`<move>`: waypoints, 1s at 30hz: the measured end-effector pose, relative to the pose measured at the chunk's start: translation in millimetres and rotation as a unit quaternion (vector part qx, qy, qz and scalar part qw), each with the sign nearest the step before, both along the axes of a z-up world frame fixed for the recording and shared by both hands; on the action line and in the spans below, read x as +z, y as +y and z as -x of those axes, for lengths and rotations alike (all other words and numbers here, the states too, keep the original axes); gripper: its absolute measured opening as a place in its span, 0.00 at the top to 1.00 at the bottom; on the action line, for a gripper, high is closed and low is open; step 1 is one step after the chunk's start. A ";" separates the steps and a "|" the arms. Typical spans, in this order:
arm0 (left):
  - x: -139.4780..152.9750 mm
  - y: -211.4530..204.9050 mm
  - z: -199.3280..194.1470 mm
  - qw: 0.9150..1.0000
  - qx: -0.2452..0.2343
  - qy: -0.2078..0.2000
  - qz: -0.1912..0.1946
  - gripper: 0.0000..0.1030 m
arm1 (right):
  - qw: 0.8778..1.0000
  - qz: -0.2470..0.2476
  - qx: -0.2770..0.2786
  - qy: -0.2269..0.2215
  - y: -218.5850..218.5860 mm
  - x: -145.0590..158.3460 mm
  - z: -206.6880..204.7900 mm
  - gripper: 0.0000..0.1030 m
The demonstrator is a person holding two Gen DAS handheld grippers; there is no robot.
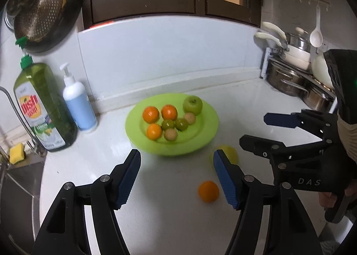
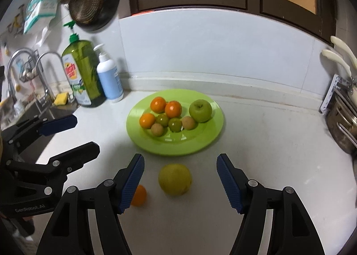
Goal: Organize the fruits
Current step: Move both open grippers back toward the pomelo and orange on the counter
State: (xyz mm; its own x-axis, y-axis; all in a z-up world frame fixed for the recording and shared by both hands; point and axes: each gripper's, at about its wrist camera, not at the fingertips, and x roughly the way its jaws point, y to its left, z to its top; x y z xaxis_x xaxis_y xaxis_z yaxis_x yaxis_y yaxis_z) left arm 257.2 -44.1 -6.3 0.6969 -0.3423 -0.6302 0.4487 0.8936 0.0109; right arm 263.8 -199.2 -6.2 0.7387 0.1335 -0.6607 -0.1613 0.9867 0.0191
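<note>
A green plate on the white counter holds three oranges, a green apple, two small green fruits and two small tan fruits. A loose orange and a yellow fruit lie in front of the plate. My left gripper is open and empty, the orange near its right finger. My right gripper is open, the yellow fruit between its fingers, not touched. Each gripper also shows in the other view, the right one and the left one.
A green dish soap bottle and a white pump bottle stand at the back left by the sink and a yellow sponge. Steel pots stand at the right. A strainer and pan hang on the wall.
</note>
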 end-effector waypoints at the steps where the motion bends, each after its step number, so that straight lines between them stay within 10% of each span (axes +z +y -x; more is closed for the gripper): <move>1: -2.8 0.2 2.5 1.000 -0.002 0.003 -0.001 0.35 | 1.000 0.004 0.002 0.001 1.2 -1.9 3.0 0.34; 30: -74.6 -28.4 -0.9 0.995 -0.064 0.075 -0.035 0.43 | 0.996 0.005 0.019 0.083 -4.0 -68.5 -15.1 0.34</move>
State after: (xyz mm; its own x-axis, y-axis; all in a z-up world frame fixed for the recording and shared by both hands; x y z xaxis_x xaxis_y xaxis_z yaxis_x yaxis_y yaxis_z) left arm 258.1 -72.5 -80.9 0.5475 -0.3730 -0.7491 0.5596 0.8288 -0.0036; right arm 278.8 -203.2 -74.7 0.6136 0.1516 -0.7749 -0.1938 0.9803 0.0384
